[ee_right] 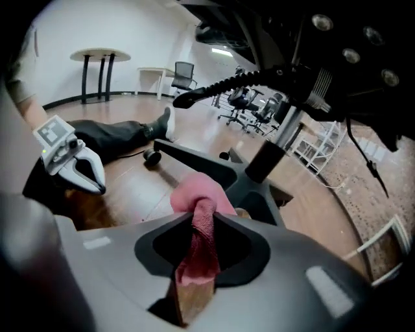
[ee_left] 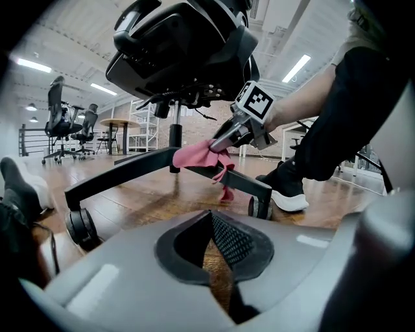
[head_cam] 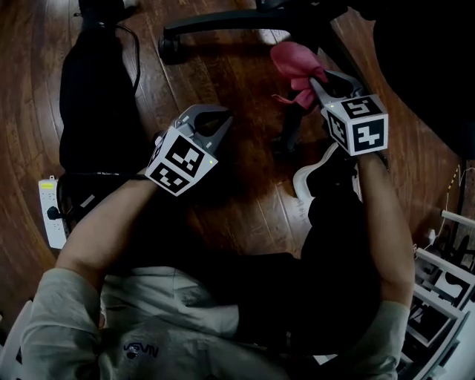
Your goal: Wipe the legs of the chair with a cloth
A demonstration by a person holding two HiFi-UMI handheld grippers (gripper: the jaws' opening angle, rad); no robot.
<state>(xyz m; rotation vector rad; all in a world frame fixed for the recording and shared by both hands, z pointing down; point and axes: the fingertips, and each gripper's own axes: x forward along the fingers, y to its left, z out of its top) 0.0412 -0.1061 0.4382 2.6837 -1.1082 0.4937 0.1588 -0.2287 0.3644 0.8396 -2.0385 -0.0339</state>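
Observation:
My right gripper (head_cam: 318,80) is shut on a pink cloth (head_cam: 293,61) and holds the bunched end on a black chair leg (head_cam: 291,111) close to the hub. In the right gripper view the cloth (ee_right: 196,237) runs between the jaws of the right gripper (ee_right: 198,224) onto the chair base (ee_right: 249,185). The left gripper view shows the cloth (ee_left: 200,155) draped over that leg (ee_left: 245,183), with the right gripper (ee_left: 228,137) above it. My left gripper (head_cam: 214,119) is shut and empty, hovering over the floor left of the leg. The left gripper's (ee_left: 217,224) pads meet with nothing between them.
Another chair leg (head_cam: 223,22) ends in a caster (head_cam: 169,47) at the top. The person's outstretched trouser leg (head_cam: 96,82) lies at left, a white power strip (head_cam: 52,211) beside it. A white shoe (head_cam: 312,177) sits near the wiped leg's caster (ee_left: 259,206). A metal rack (head_cam: 438,289) stands at the right.

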